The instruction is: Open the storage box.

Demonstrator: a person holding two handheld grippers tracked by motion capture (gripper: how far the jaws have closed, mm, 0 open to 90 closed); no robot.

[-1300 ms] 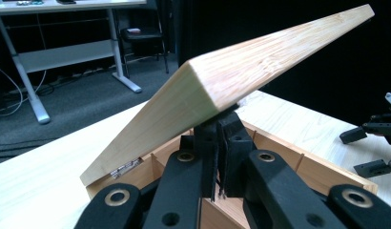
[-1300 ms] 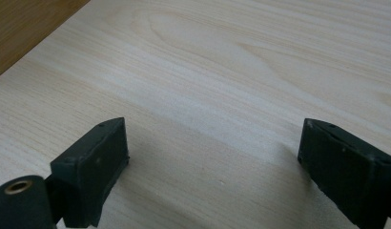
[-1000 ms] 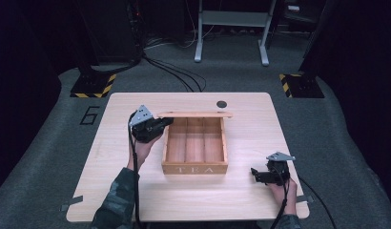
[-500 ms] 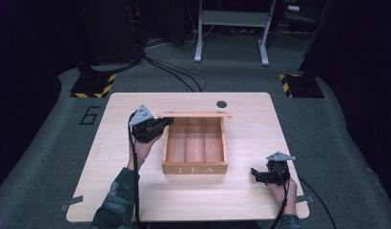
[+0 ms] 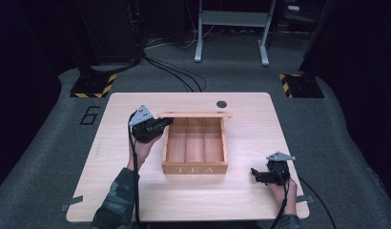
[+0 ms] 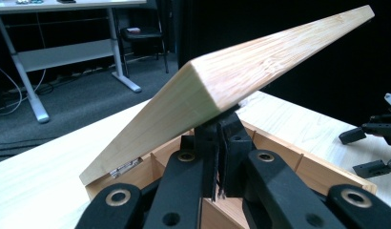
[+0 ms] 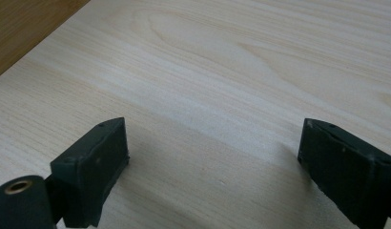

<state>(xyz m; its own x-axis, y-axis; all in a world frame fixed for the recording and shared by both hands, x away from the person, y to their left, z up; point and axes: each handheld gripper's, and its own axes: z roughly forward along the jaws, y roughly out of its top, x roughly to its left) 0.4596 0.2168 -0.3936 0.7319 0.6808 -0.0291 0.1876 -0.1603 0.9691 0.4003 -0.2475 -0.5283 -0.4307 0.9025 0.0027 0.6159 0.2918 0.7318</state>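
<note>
Two jaws on the left gripper [image 6: 217,157] are pressed nearly together with their tips tucked under the lid [image 6: 260,62], at its corner. It looks like they're propping the lid up from below rather than pinching it, though I can't tell for sure. That would explain why the lid stands raised on its hinge [image 6: 124,166] at the 12 o'clock edge of the tea box [image 5: 195,168], leaving the compartments showing. The left forearm reaches up from 7 o'clock. Over at 4 o'clock, the right gripper [image 5: 267,174] rests low on the surface [image 5: 241,200], jaws spread wide, holding nothing, probably just waiting.
</note>
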